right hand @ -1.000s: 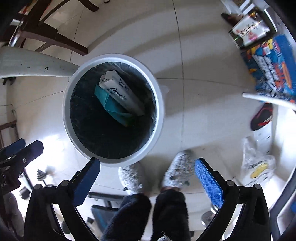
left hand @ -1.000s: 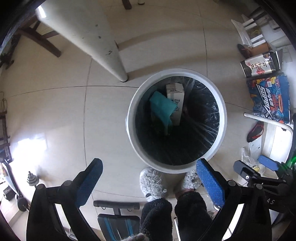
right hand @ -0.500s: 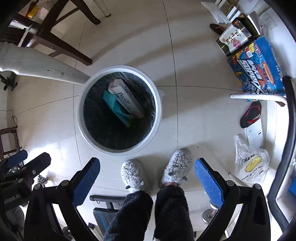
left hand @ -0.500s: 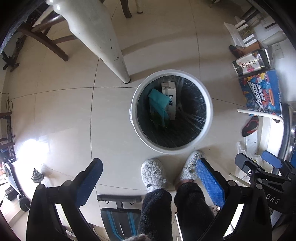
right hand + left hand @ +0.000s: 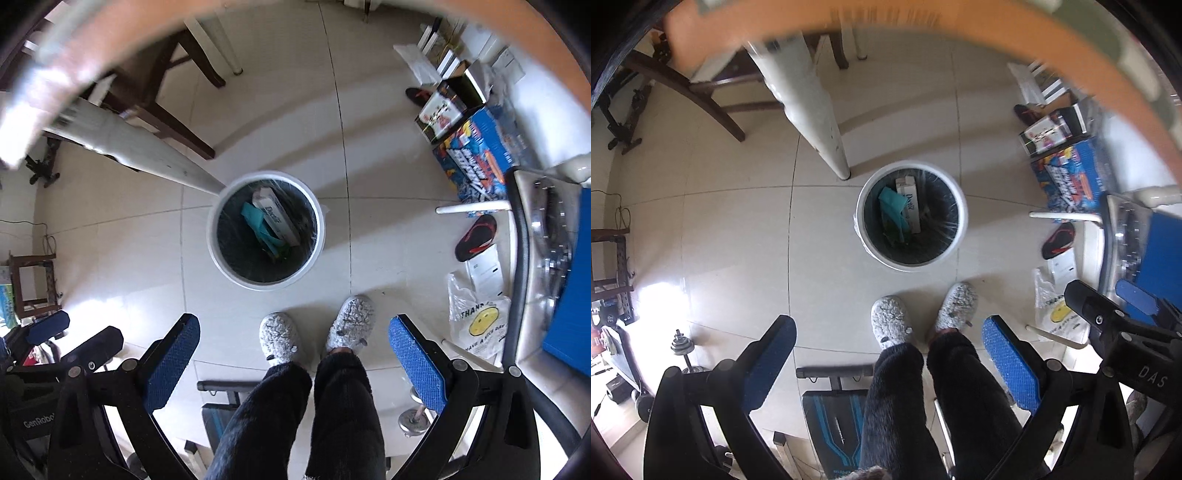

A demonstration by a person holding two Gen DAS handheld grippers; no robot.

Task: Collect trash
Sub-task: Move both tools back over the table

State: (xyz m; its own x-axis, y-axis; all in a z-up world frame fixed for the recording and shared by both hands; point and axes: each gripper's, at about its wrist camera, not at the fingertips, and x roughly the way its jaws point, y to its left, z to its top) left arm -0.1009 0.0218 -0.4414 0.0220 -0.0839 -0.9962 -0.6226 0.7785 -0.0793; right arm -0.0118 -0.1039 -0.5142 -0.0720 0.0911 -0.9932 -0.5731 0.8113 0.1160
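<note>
The white bin (image 5: pixel 911 218) on the tile floor already holds 2 pieces of trash, a white carton (image 5: pixel 909 202) and a teal scrap (image 5: pixel 894 206) leaning beside it, so that much looks done; whether more waits elsewhere I cannot tell. The left gripper (image 5: pixel 888 363) and right gripper (image 5: pixel 293 363) hang well above the bin, both spread wide and carrying nothing. A white table leg (image 5: pixel 809 107) stands just beside the bin's rim, and the orange table edge (image 5: pixel 960 33) looms overhead; the tiles on the bin's other sides lie bare.
</note>
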